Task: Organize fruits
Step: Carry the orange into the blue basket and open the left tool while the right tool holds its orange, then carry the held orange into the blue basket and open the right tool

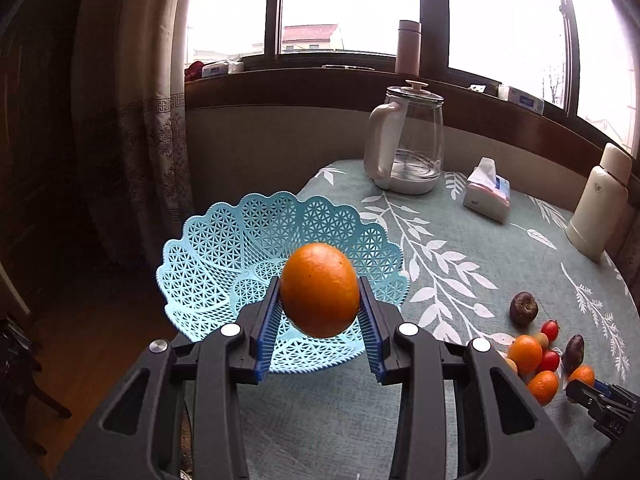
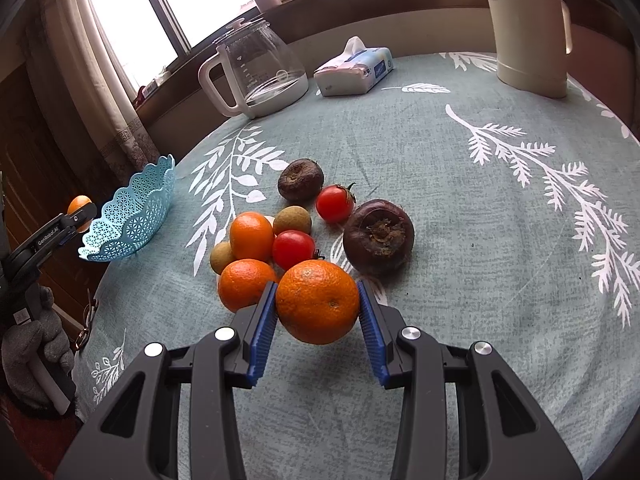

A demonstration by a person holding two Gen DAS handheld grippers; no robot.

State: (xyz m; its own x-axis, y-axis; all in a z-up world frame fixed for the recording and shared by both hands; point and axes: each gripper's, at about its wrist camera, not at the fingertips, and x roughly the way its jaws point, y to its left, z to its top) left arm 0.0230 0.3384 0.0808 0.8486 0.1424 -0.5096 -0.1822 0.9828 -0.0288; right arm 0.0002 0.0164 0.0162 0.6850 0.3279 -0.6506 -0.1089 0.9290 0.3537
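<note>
The blue basket (image 1: 224, 264) sits at the table's left edge, partly overhanging it, apparently as the place where the fruit is gathered. The left tongs (image 1: 320, 304) pinch an orange (image 1: 319, 290) between their blue pads, held above the basket's near rim, probably ready to drop in. The right tongs (image 2: 318, 312), spread about one fruit wide, bracket another orange (image 2: 317, 302) at the near side of the fruit pile (image 2: 288, 220) mid-table; the left pad touches, and I cannot tell whether the right pad grips.
</note>
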